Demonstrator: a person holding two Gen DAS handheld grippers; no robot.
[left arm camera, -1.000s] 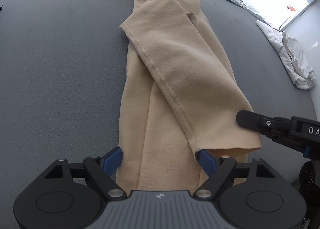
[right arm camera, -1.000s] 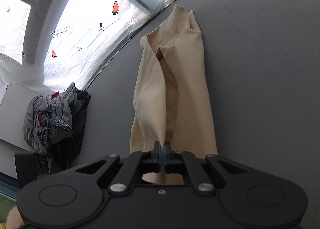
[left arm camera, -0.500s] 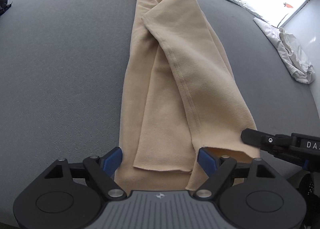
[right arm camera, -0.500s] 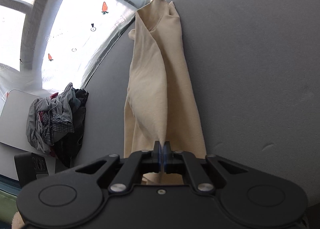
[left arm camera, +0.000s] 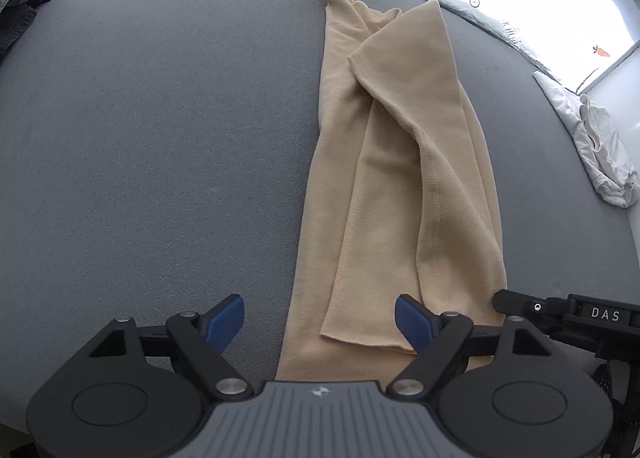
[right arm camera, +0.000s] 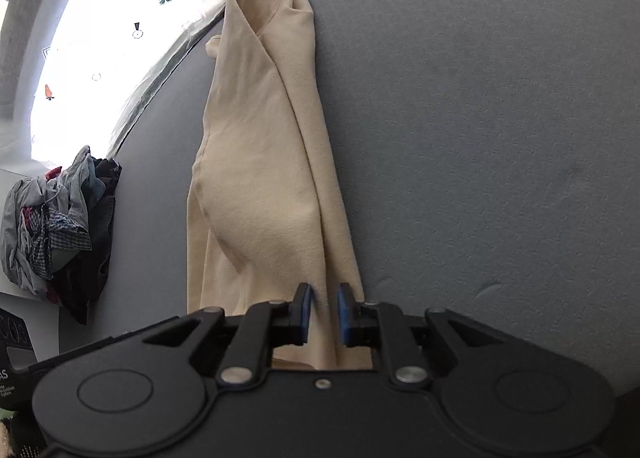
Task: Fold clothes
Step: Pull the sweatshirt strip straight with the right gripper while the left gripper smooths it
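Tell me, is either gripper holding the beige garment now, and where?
Neither. Left gripper is open over the beige garment; right gripper stands parted around a fold near its end.

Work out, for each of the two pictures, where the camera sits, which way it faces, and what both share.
Left wrist: rides the left gripper, facing along the grey table toward the window; jaws wide open, right gripper at the edge.
Right wrist: rides the right gripper, facing the same way; jaws slightly open around cloth.
Shared: the beige garment and clothes pile.
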